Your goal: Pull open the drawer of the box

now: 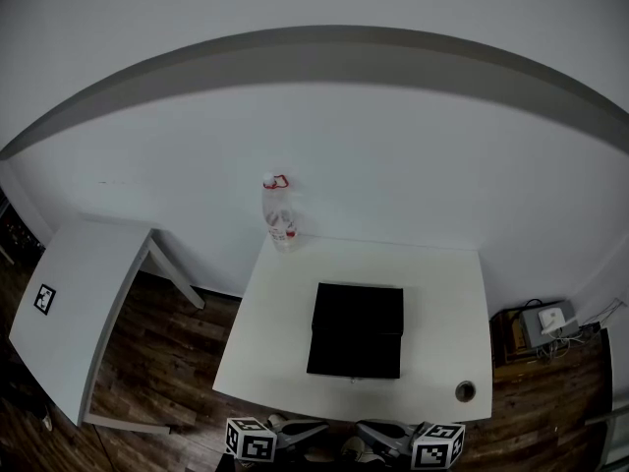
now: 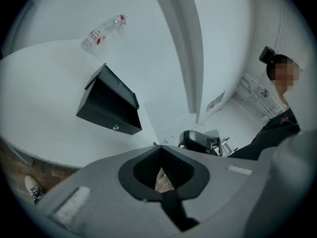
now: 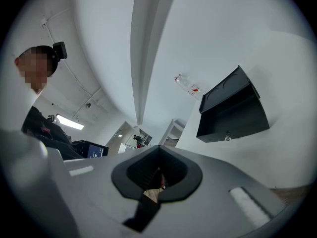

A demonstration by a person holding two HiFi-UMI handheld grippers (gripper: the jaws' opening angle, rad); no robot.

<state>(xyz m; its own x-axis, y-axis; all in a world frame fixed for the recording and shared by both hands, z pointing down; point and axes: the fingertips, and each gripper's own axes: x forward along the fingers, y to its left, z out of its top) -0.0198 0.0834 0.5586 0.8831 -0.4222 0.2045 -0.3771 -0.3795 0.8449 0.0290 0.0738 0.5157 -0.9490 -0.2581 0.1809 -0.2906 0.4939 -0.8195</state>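
Observation:
A black box (image 1: 357, 329) sits on the white table (image 1: 432, 293), its drawer front with a small metal knob (image 1: 355, 379) facing the near edge; the drawer looks closed. The left gripper view shows the box (image 2: 109, 105) and knob (image 2: 115, 128) ahead to the left. The right gripper view has the box (image 3: 233, 110) and knob (image 3: 228, 138) to the right. Both grippers hang below the table's near edge, apart from the box: my left gripper (image 1: 319, 426) (image 2: 159, 145) and my right gripper (image 1: 364, 429) (image 3: 158, 147) are shut with nothing in them.
A clear plastic bottle (image 1: 278, 211) with a red cap stands at the table's back left corner. A cable hole (image 1: 465, 391) is near the front right corner. A second white table (image 1: 69, 303) stands to the left, and a socket box (image 1: 545, 323) with cables lies on the floor at right.

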